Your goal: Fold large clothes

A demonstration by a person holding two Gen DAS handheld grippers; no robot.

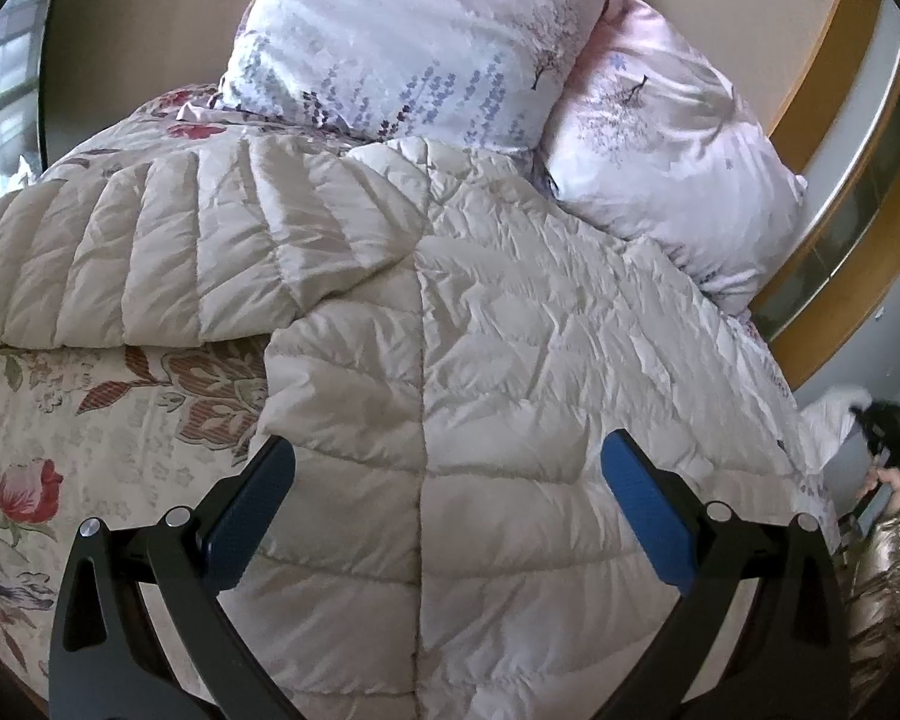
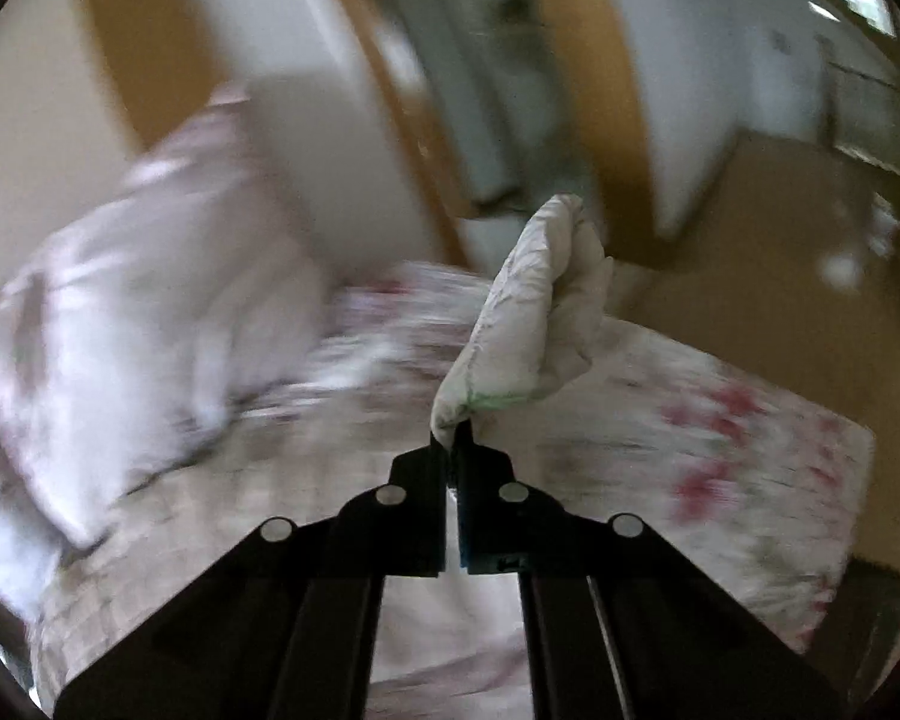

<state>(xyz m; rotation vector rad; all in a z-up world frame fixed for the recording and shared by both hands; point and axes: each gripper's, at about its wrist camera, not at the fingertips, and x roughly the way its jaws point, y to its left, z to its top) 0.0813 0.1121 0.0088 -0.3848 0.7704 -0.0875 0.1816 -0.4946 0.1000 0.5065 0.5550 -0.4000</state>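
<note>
A cream quilted down jacket (image 1: pixel 450 312) lies spread on the bed, one sleeve (image 1: pixel 168 252) folded across toward the left. Above the jacket's lower part my left gripper (image 1: pixel 447 468) is open, its blue pads wide apart with nothing pinched between them. In the right wrist view my right gripper (image 2: pixel 451 441) is shut on a puffy corner of the jacket (image 2: pixel 534 312), which stands up from the fingertips, lifted off the bed. This view is blurred by motion.
Two pale floral pillows (image 1: pixel 426 42) (image 1: pixel 678 144) lean at the head of the bed. A floral bedspread (image 1: pixel 72 420) covers the mattress. A wooden door frame (image 1: pixel 834 138) and the bedside floor lie to the right, with a shiny garment (image 1: pixel 882 576) at the right edge.
</note>
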